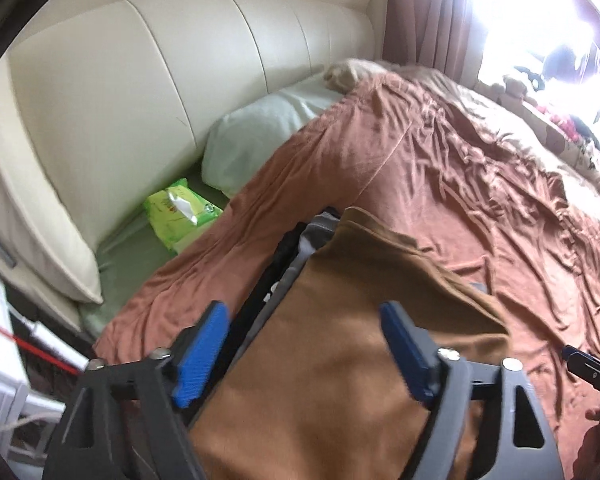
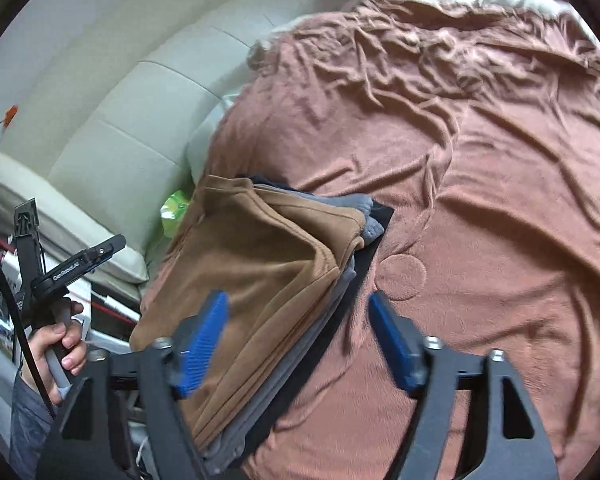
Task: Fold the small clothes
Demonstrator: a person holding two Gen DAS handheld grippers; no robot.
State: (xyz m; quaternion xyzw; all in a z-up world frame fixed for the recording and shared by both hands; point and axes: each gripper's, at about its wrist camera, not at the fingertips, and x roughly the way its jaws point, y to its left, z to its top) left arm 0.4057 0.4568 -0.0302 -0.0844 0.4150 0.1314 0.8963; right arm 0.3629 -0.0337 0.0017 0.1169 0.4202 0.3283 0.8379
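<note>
Neatly, the folded brown garment (image 2: 256, 248) tops the clothes stack (image 2: 340, 280).

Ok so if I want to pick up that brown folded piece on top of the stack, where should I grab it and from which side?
Probably take the brown garment by its near folded edge, coming in from the bed's near side with the open right gripper. It lies flat on top of the grey and dark layers, whose edges stick out on the right, so a right-side approach risks pinching those too.
</note>
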